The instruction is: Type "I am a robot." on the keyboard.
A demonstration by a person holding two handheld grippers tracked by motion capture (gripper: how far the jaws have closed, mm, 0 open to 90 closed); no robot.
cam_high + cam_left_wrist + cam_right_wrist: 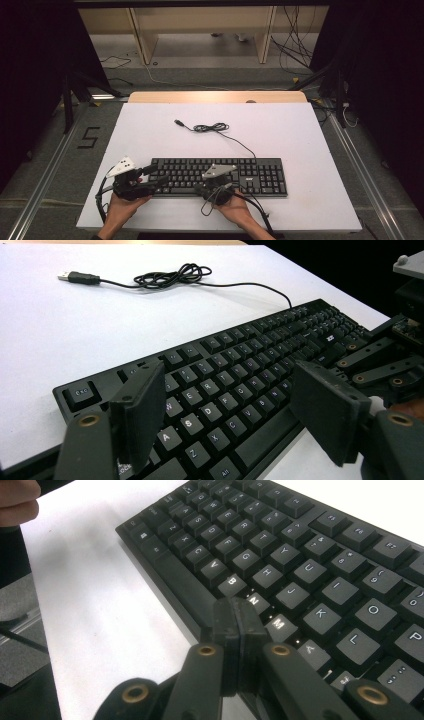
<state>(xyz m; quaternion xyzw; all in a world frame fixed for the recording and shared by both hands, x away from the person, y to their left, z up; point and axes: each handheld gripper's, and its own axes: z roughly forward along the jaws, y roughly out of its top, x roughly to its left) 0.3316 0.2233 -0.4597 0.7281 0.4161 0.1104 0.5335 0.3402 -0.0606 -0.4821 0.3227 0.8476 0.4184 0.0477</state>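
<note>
A black keyboard lies on the white table top, its cable coiled behind it and ending in a USB plug. My left gripper hovers at the keyboard's left end with its jaws wide apart over the letter keys, nothing between them. My right gripper is at the keyboard's front edge, jaws pressed together with nothing between, tips by the space bar below the N key. In the left gripper view the right gripper shows at the right.
The white top ends near the hands at the front edge. A wooden board edge runs behind the table, with shelving legs and loose cables on the floor beyond. A hand shows at the top left of the right gripper view.
</note>
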